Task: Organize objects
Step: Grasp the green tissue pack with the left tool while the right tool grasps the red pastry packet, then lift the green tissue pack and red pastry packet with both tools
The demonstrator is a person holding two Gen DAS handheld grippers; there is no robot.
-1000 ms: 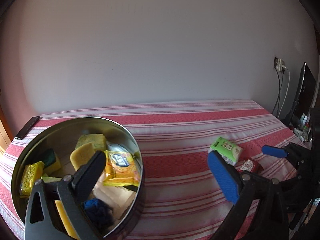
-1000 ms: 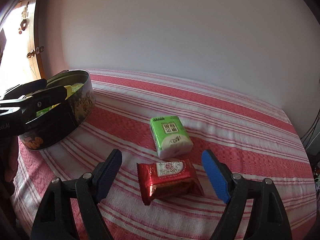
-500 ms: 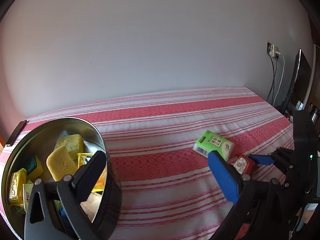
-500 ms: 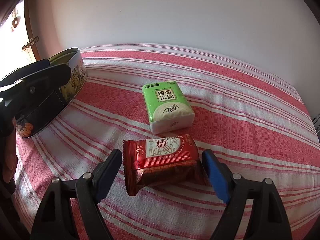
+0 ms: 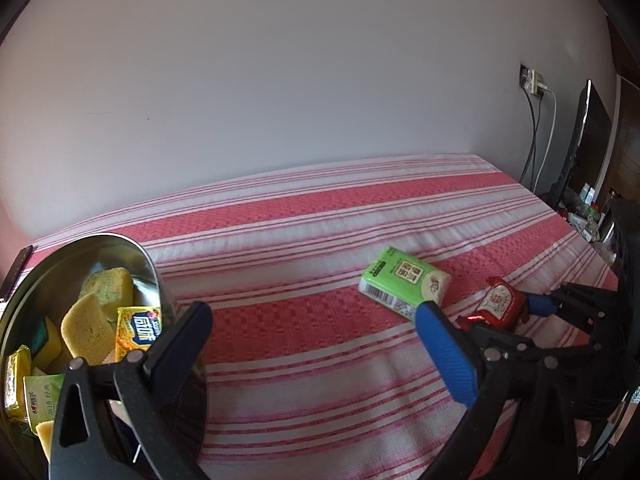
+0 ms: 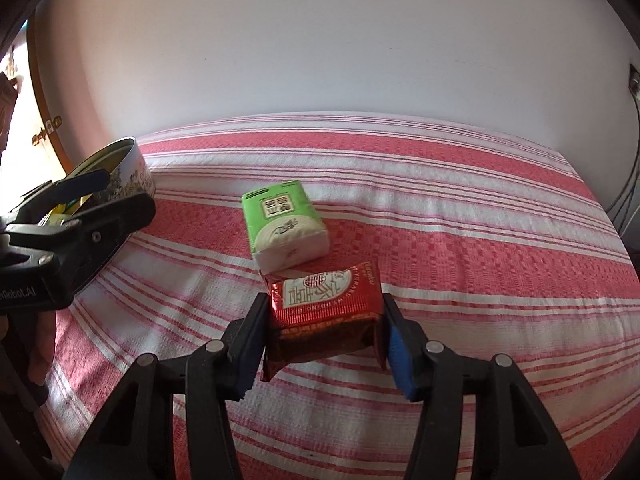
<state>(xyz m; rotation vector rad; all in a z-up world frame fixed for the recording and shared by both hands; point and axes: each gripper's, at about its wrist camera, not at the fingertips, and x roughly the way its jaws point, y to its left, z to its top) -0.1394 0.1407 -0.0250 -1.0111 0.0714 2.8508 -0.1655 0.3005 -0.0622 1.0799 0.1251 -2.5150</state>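
The red foil snack packet [image 6: 326,312] sits between the two fingers of the right claw [image 6: 325,322], its short ends against the pads; the jaws are closing on it and the foil already looks pinched from both sides. The packet's front carries a white panel with red Chinese characters and a line of small gold lettering too fine to read. Its far edge touches or nearly touches the green tissue pack [image 6: 285,224], which lies flat just beyond it on the red-and-white striped cloth [image 6: 460,240] covering the surface. The tissue pack has a white square with dark Chinese characters on its green top, a pale oval below that, and, in the left wrist view, a barcode strip along its long side.

Well apart to the left stands a round metal tin [image 5: 120,248] with a printed outer wall. The left claw [image 5: 312,344] is spread wide, with its dark finger just beside the tin's rim and nothing between the fingers. Inside the tin lie yellow sponges [image 5: 86,328], a yellow snack packet [image 5: 138,330] with blue-and-white Chinese lettering, a green-backed sponge and a pale green sachet with partly readable characters. The left claw's housing bears white lettering ending in "Robot.AI". A dark flat device [image 5: 18,268] lies at the cloth's far left edge.
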